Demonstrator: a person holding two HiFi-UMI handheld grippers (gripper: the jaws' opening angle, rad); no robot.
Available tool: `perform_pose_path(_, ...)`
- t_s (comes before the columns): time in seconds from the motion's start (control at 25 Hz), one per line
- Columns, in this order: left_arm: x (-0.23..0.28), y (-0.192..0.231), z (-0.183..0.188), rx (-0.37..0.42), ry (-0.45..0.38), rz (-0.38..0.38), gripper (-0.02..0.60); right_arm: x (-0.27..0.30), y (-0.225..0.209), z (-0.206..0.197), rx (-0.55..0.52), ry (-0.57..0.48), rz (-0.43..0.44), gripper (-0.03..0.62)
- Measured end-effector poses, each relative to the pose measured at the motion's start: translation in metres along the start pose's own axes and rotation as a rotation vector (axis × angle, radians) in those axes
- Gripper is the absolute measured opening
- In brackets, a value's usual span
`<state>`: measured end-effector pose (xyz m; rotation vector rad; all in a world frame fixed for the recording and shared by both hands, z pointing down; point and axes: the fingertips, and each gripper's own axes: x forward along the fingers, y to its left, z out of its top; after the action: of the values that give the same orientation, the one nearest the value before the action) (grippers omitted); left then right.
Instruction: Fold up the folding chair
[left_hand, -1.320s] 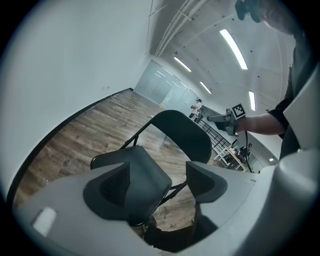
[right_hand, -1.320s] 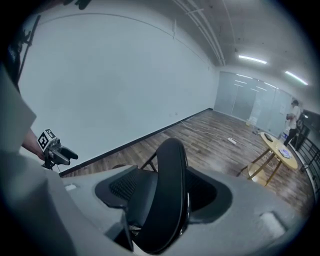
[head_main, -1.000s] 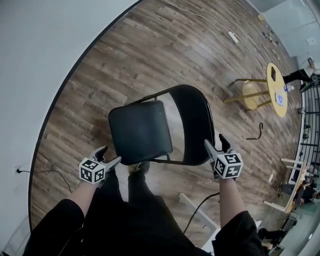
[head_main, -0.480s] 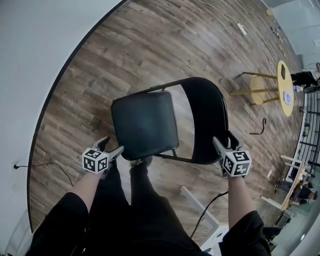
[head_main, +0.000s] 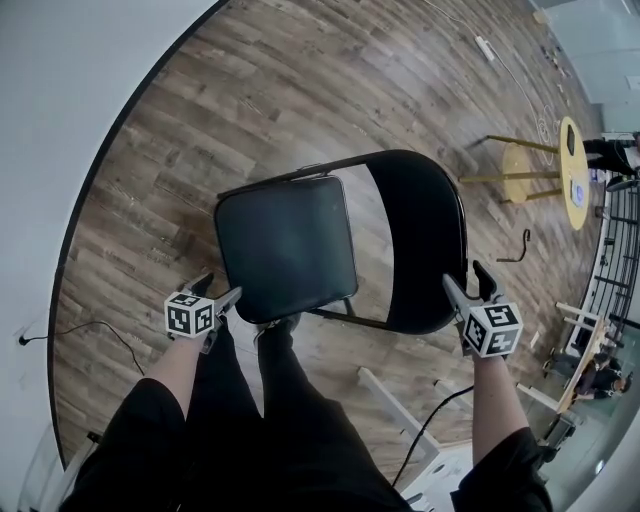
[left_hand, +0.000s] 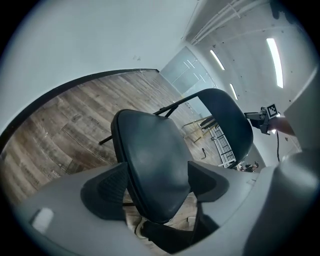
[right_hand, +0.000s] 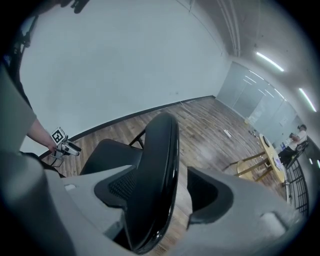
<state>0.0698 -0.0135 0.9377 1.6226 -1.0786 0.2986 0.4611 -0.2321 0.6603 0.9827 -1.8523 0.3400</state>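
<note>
The black folding chair stands open on the wood floor in front of me, its padded seat (head_main: 286, 246) to the left and its curved backrest (head_main: 421, 240) to the right. My left gripper (head_main: 220, 288) is at the seat's near left corner. In the left gripper view the jaws of that gripper (left_hand: 157, 187) stand wide apart with the seat (left_hand: 150, 160) between them. My right gripper (head_main: 464, 277) straddles the top edge of the backrest (right_hand: 157, 170), open. Its left pad (right_hand: 122, 187) lies close against the backrest, and floor shows before the other jaw.
A white wall curves along the left. A yellow round table (head_main: 572, 170) and stool (head_main: 515, 172) stand at the far right. A black cable (head_main: 100, 335) trails on the floor at left, and a white frame (head_main: 400, 400) lies near my legs (head_main: 260, 400).
My right gripper has moved right and lower along the backrest's rim. The left gripper has stayed by the seat's front corner. The chair fills more of the view.
</note>
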Motion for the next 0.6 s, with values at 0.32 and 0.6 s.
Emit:
perform_pose_path(0.32,0.033,0.028,-0.017,-0.052,0.022,0.007,0.376,0.011,-0.007,-0.002,-0.017,0.033,-0.010,0.305)
perform_pose_path(0.6,0.053,0.043,-0.026,-0.066,0.022,-0.040,0.382,0.027,-0.003,-0.003,-0.005,0.052,0.000,0.305)
